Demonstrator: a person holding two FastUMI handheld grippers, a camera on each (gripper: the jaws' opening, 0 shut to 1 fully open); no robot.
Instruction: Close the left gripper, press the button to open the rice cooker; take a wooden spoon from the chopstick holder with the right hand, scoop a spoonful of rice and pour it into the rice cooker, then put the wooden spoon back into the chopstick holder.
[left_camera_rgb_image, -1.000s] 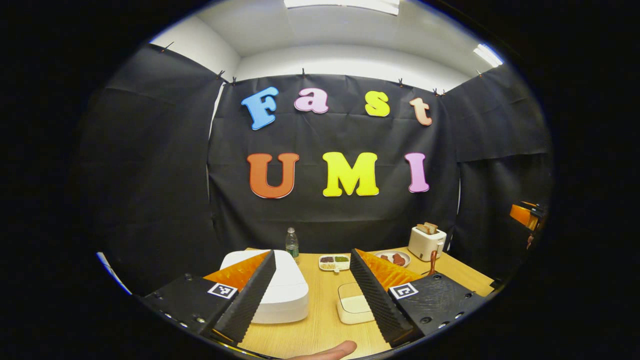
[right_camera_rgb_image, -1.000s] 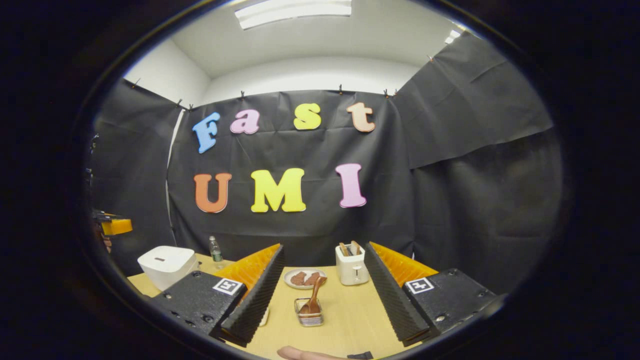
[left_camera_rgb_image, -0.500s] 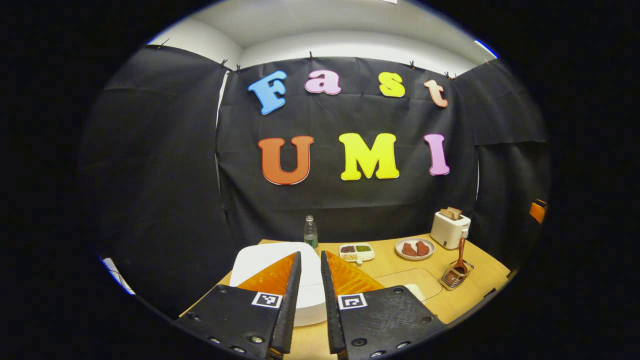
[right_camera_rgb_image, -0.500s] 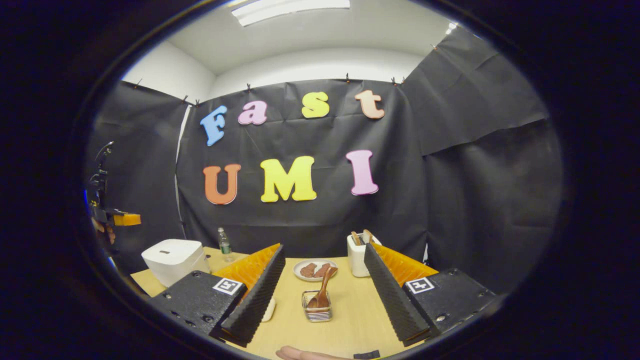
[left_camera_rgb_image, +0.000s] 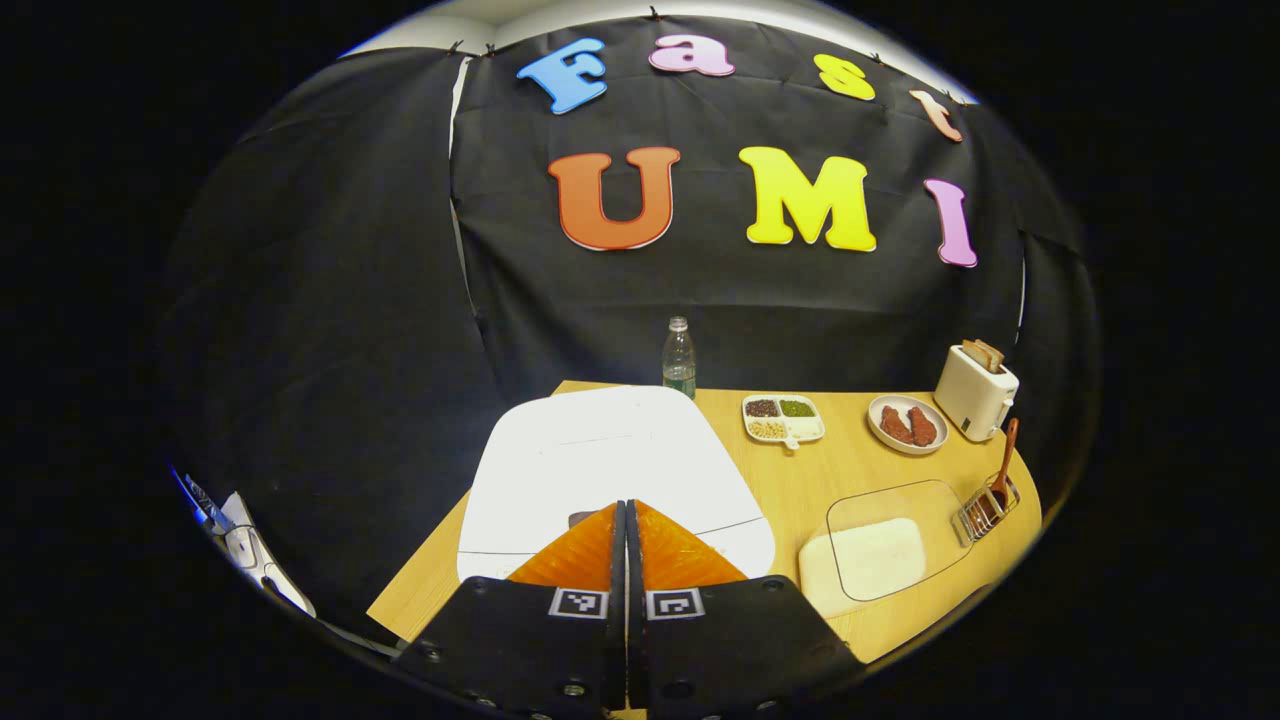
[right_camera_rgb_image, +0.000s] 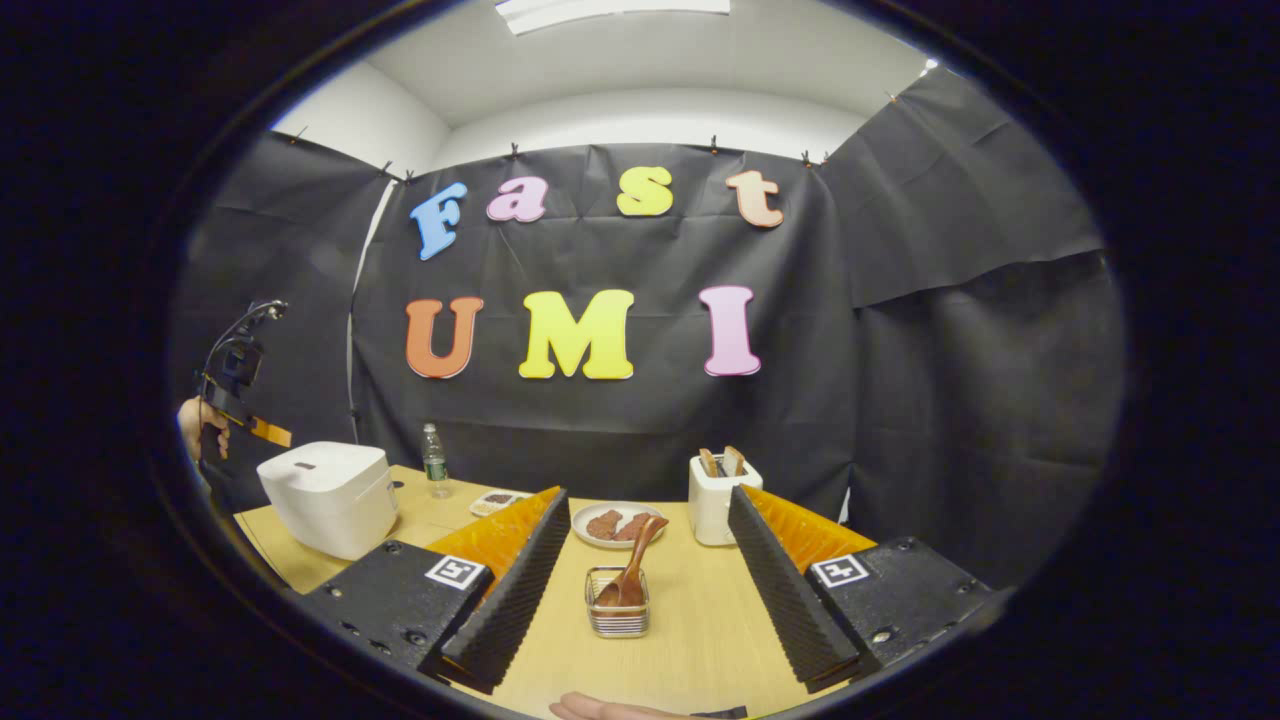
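The left gripper (left_camera_rgb_image: 625, 520), fingers pressed together, hovers over the closed white box-shaped rice cooker (left_camera_rgb_image: 610, 465); an off-centre press could miss its small dark button (left_camera_rgb_image: 583, 519). The right gripper (right_camera_rgb_image: 645, 545) is spread.

The wooden table (left_camera_rgb_image: 800, 500) bears rice cooker (left_camera_rgb_image: 610, 470), bottle (left_camera_rgb_image: 679, 358), toaster (left_camera_rgb_image: 975, 392), chopstick holder (right_camera_rgb_image: 617, 603).

Left tool (left_camera_rgb_image: 625, 510) has shut its fingers; now above rice cooker (left_camera_rgb_image: 610, 465).

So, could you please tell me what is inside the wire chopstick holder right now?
A wooden spoon stands in the chopstick holder, bowl down and handle leaning up toward the right. Nothing else is visible in it; the holder's floor is hidden by the spoon's bowl.
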